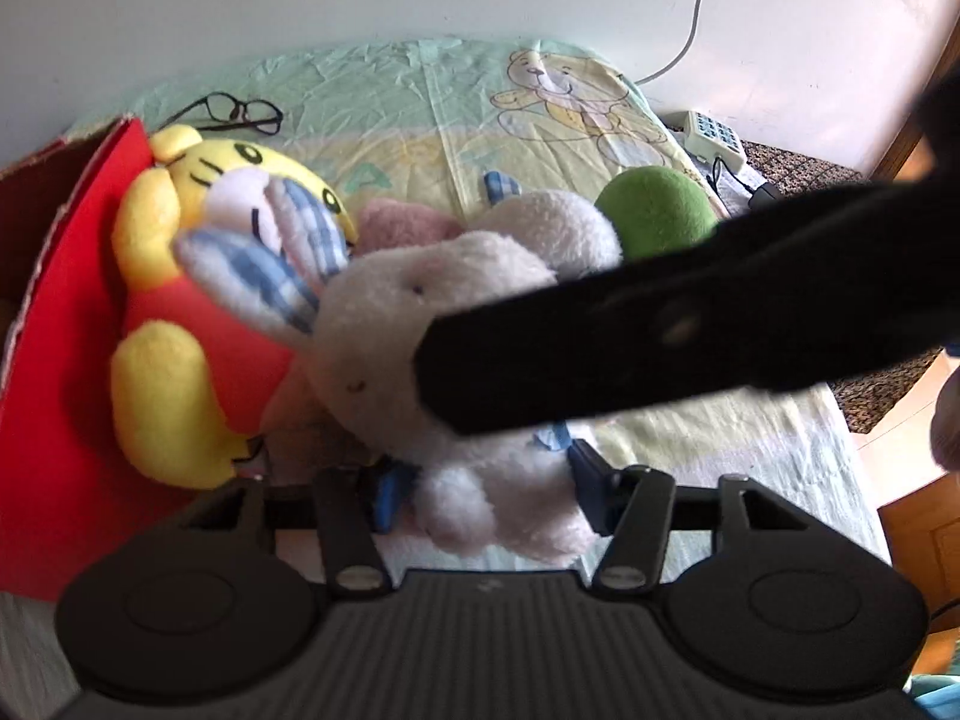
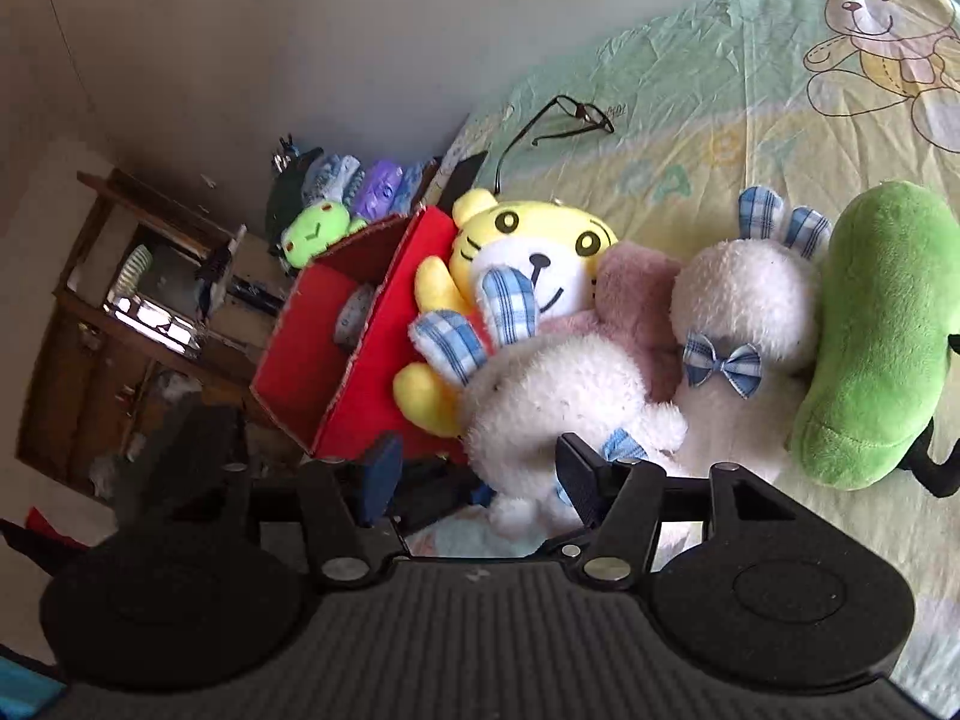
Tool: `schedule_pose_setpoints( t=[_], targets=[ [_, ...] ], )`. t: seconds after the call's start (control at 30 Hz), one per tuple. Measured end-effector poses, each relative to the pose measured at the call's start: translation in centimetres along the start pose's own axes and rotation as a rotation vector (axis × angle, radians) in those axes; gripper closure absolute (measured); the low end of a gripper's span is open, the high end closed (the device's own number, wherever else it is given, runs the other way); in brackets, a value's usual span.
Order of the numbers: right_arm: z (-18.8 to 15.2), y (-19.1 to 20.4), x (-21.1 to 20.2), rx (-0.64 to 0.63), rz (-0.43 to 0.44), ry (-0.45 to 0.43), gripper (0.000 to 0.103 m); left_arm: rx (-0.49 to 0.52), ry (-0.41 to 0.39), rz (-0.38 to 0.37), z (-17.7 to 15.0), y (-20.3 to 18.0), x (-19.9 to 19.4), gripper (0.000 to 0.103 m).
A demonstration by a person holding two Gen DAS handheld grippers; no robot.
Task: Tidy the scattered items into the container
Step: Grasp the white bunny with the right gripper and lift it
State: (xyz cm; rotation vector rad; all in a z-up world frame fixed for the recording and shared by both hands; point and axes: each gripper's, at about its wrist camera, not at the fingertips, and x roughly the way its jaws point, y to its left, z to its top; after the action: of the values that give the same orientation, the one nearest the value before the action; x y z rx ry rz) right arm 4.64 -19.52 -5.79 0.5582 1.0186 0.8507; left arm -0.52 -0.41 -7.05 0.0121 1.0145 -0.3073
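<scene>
- Left hand-held gripper [image 1: 480, 489], low in its frame, clamps the white rabbit toy [image 1: 420, 324].
- Right hand-held gripper [image 2: 480, 474]: jaws apart around the same rabbit; contact unclear.
- Red box [image 2: 312, 354] at middle left, on the bed [image 2: 690, 120].

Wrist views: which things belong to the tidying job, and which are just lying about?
Job:
red cardboard box
yellow plush tiger in red shirt
near white plush rabbit with blue-checked ears
second white plush rabbit with blue bow
pink plush toy
green plush toy

Lying about:
black-framed glasses
white keypad handset
white wall cable
</scene>
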Motion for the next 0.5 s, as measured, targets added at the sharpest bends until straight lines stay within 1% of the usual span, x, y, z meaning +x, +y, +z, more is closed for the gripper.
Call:
schedule_pose_setpoints(
  t=[0.07,0.1,0.13,0.17,0.27,0.33,0.37,0.4,0.5],
  targets=[
    [0.2,-0.5,-0.2,-0.010,-0.064,-0.049,0.034,-0.002,0.002,0.007,-0.3,0.1,0.2,0.047],
    [0.4,-0.9,0.2,-0.015,-0.098,-0.053,0.033,0.009,-0.001,0.013,-0.4,0.0,0.2,0.048],
    [0.6,-1.4,0.7,-0.001,-0.113,-0.047,0.033,0.022,-0.005,0.017,-0.6,-0.2,0.1,0.048],
    [0.7,-1.9,1.1,0.021,-0.109,-0.043,0.033,0.038,-0.009,0.019,-0.7,-0.5,0.0,0.051],
    [0.9,-3.5,2.6,0.129,-0.050,-0.026,0.033,0.067,-0.022,0.007,-0.9,-0.8,-0.3,0.055],
    [0.6,-3.9,3.7,0.170,-0.004,0.031,0.035,0.086,-0.028,0.006,-1.2,-0.9,-0.5,0.057],
    [0.4,-3.9,4.0,0.181,0.016,0.054,0.035,0.094,-0.031,0.007,-1.3,-1.0,-0.5,0.058],
    [0.1,-3.6,4.1,0.187,0.039,0.070,0.038,0.101,-0.033,0.007,-1.4,-1.1,-0.7,0.059],
    [-0.4,-2.5,2.8,0.146,0.033,0.056,0.039,0.103,-0.028,0.004,-1.7,-1.4,-1.1,0.061]
  ],
)
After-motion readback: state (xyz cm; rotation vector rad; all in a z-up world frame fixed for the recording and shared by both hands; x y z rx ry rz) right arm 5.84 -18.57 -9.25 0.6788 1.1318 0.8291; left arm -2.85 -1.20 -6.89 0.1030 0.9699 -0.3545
